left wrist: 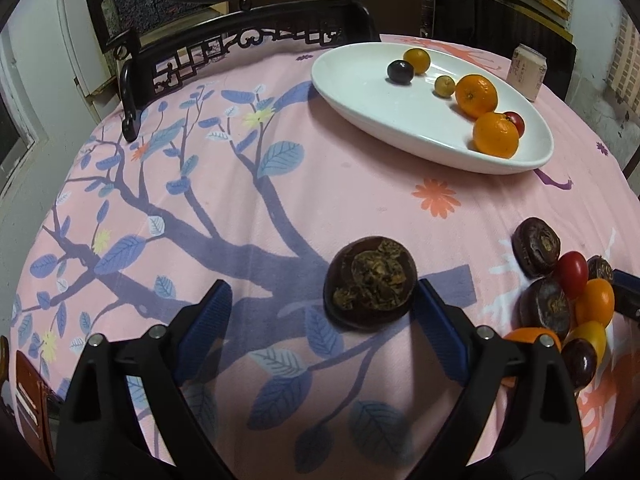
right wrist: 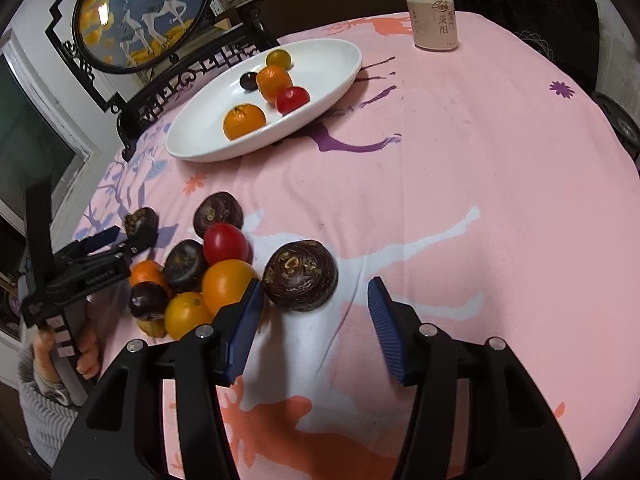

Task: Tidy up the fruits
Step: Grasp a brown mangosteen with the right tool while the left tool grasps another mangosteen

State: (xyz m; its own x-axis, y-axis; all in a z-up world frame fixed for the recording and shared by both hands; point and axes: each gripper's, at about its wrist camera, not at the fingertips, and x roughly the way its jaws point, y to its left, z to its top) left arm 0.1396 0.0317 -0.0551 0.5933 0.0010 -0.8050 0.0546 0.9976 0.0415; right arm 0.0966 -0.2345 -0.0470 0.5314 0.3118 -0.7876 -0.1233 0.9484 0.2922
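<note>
- My left gripper (left wrist: 324, 300) has its jaws spread wide, pinching nothing; a dark brown water chestnut (left wrist: 370, 282) lies on the pink cloth (left wrist: 280, 200) between the fingertips, close against the right-hand pad and well apart from the left-hand one.
- My right gripper (right wrist: 316, 300) is also parted around its own water chestnut (right wrist: 301, 276), with neither pad pressing on it. That one sits just beside the left-hand pad, with a clear gap to the right-hand pad.
- To the left of the right gripper lies the loose heap (right wrist: 200, 276) of small oranges, a red tomato and more chestnuts; the left-hand finger almost touches an orange (right wrist: 228, 286) there.
- The white oval dish (right wrist: 320, 92), ahead of both grippers and well apart, already holds oranges, a tomato and a dark fruit; I judge the chestnuts are bound for it.
- To do this well, I would centre each claw first, shifting left toward the right and right toward the left, so both pads meet the chestnut together.
- I'd close on the rounded flanks, low down; these look hard and smooth, so an off-centre pinch could squirt one away into the heap.
</note>
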